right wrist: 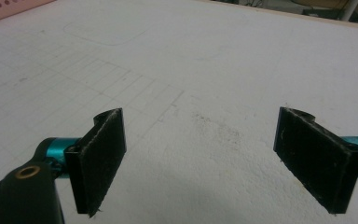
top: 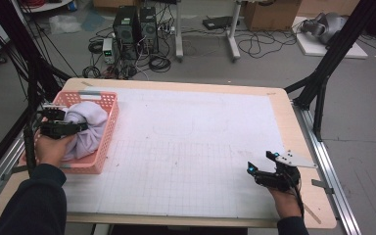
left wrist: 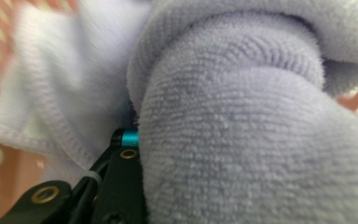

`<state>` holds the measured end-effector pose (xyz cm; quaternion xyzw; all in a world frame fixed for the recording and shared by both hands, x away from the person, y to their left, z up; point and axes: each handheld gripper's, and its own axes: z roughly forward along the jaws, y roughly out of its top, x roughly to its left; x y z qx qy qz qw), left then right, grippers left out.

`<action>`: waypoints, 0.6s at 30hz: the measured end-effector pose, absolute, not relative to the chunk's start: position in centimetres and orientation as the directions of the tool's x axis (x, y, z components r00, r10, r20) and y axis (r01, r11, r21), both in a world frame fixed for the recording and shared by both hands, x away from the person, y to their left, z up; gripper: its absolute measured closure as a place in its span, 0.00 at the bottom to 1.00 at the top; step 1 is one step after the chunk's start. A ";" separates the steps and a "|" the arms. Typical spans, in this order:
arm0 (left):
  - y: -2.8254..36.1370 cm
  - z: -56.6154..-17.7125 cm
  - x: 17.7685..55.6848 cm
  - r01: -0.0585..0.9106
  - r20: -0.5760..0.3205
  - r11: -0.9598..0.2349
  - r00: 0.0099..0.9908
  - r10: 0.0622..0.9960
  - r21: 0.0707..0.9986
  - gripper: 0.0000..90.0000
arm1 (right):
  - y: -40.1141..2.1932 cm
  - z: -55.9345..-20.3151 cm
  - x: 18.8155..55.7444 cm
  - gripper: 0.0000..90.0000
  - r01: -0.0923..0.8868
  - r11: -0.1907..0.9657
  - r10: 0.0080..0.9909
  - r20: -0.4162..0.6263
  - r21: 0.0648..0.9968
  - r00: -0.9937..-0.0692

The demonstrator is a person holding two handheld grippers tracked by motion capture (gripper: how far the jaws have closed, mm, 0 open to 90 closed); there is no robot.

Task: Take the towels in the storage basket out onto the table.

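While the towel (top: 85, 128) lies bunched in the basket (top: 106, 134) at the desk's left edge, the left gripper (top: 73, 128) is grasping a thick fold; it should bite deep and lift straight up, clear of the rim. One towel, one basket. The right gripper (right wrist: 200, 158) gapes, released, near the front right corner.
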<state>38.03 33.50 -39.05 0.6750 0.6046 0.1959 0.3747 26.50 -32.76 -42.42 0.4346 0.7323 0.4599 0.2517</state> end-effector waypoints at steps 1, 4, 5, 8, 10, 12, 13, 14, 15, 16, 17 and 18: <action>33.7 -38.9 37.8 0.646 -0.205 0.034 0.192 0.960 0.763 0.72 | -32.7 -42.4 26.5 0.17 0.405 0.197 0.868 0.033 0.893 -0.495; 34.1 -38.2 37.0 0.574 -0.236 0.072 0.216 0.948 0.816 0.72 | -32.8 -42.4 26.4 0.17 0.407 0.194 0.870 0.035 0.893 -0.493; 34.2 -38.0 36.8 0.551 -0.239 0.079 0.224 0.945 0.830 0.72 | -32.8 -42.4 26.4 0.17 0.407 0.194 0.870 0.035 0.893 -0.493; 34.5 -37.1 35.9 0.478 -0.247 0.104 0.247 0.937 0.872 0.72 | -32.9 -42.3 26.4 0.17 0.401 0.194 0.870 0.032 0.895 -0.492; 34.6 -36.8 35.7 0.460 -0.250 0.114 0.248 0.936 0.881 0.72 | -32.9 -42.3 26.4 0.17 0.401 0.194 0.871 0.032 0.895 -0.491; 34.9 -36.3 35.4 0.431 -0.264 0.136 0.252 0.931 0.892 0.72 | -32.9 -42.3 26.4 0.17 0.404 0.189 0.870 0.038 0.895 -0.491; 35.0 -35.7 35.1 0.404 -0.263 0.144 0.256 0.930 0.903 0.72 | -32.8 -42.3 26.4 0.17 0.405 0.188 0.870 0.039 0.895 -0.491; 35.0 -35.7 35.1 0.404 -0.263 0.144 0.256 0.930 0.903 0.72 | -32.9 -42.3 26.4 0.17 0.404 0.191 0.870 0.036 0.895 -0.491; 35.0 -35.4 35.0 0.388 -0.262 0.148 0.261 0.929 0.910 0.72 | -32.9 -42.3 26.4 0.17 0.402 0.194 0.870 0.032 0.895 -0.492; 35.1 -34.8 34.8 0.353 -0.263 0.157 0.276 0.924 0.922 0.72 | -32.9 -42.3 26.4 0.17 0.404 0.193 0.870 0.034 0.894 -0.491; 35.1 -34.8 34.8 0.353 -0.263 0.157 0.276 0.924 0.922 0.72 | -32.9 -42.3 26.4 0.17 0.404 0.190 0.872 0.036 0.895 -0.489; 35.2 -34.4 34.6 0.336 -0.261 0.160 0.284 0.922 0.928 0.72 | -32.9 -42.3 26.4 0.17 0.403 0.190 0.872 0.035 0.895 -0.489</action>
